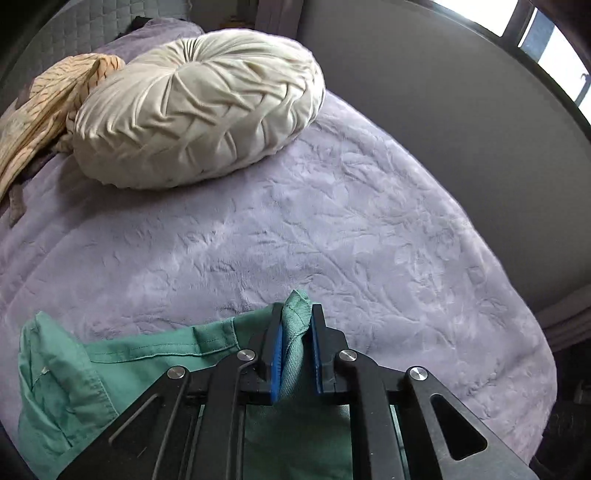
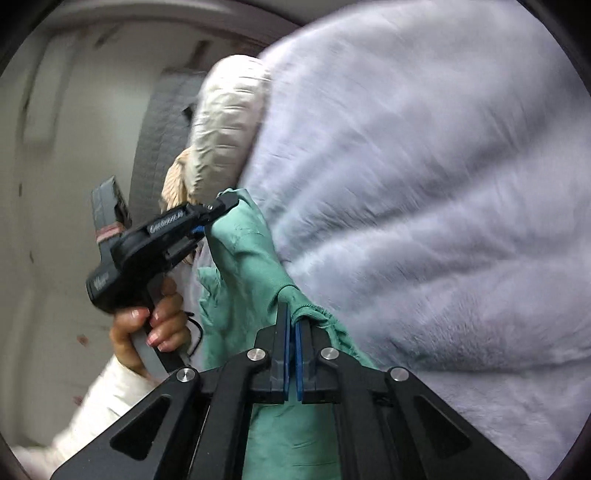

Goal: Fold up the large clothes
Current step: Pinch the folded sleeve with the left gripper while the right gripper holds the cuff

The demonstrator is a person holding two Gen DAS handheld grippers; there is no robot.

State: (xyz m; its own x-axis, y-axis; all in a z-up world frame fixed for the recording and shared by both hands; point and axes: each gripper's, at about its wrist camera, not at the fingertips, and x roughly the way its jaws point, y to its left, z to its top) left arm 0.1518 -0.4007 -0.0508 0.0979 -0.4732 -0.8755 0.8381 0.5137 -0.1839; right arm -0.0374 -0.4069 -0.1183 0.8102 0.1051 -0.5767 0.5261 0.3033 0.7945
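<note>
A green garment (image 1: 110,365) hangs from both grippers over a bed with a lilac plush blanket (image 1: 295,229). My left gripper (image 1: 296,314) is shut on a bunched edge of the garment, which pokes up between the blue pads. In the right wrist view my right gripper (image 2: 294,317) is shut on another edge of the green garment (image 2: 243,266). The left gripper (image 2: 225,201) shows there too, held by a hand, gripping the cloth's far end. The cloth stretches between the two. The right wrist view is blurred.
A round cream pleated cushion (image 1: 199,107) lies on the blanket at the back. A tan striped cloth (image 1: 40,110) lies to its left. A grey wall (image 1: 461,129) runs along the bed's right side. A quilted grey headboard (image 1: 74,29) stands behind.
</note>
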